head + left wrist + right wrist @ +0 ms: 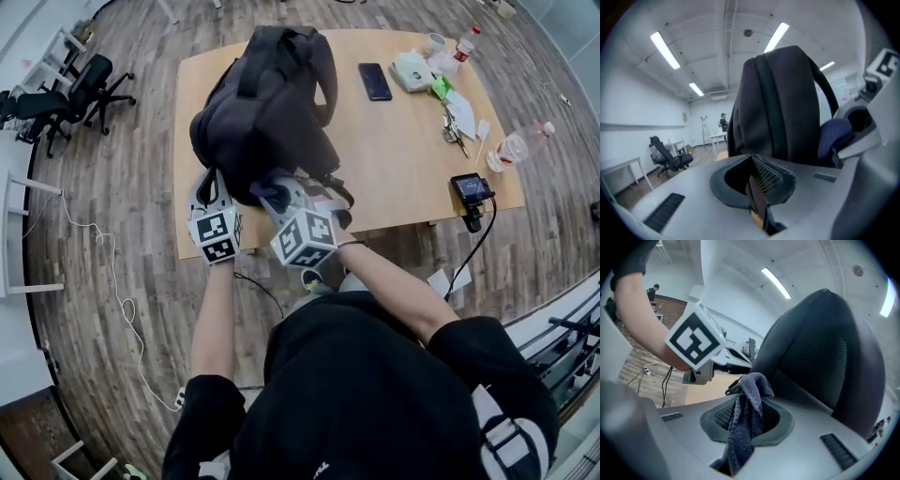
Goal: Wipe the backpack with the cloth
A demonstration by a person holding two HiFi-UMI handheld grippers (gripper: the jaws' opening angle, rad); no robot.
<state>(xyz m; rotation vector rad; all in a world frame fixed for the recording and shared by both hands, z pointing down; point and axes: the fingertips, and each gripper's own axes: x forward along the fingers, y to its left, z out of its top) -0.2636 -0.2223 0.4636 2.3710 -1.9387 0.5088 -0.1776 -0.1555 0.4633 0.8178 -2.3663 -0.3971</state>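
Note:
A dark backpack (267, 103) stands on the wooden table (403, 178) near its front left corner. It fills the left gripper view (783, 103) and the right gripper view (820, 348). My right gripper (274, 195) is shut on a blue-grey cloth (745, 418), which bunches out of the jaws at the backpack's lower front (270, 192). My left gripper (215, 178) sits at the backpack's lower left side with its jaws shut (751, 159). A thin dark strip shows in the seam; I cannot tell whether it belongs to the backpack.
Behind and to the right of the backpack lie a black phone (375, 81), a white box (411, 70), keys (452, 131), two bottles (516, 145) and a small screen device (471, 187) at the front edge. An office chair (80, 94) stands on the floor at left.

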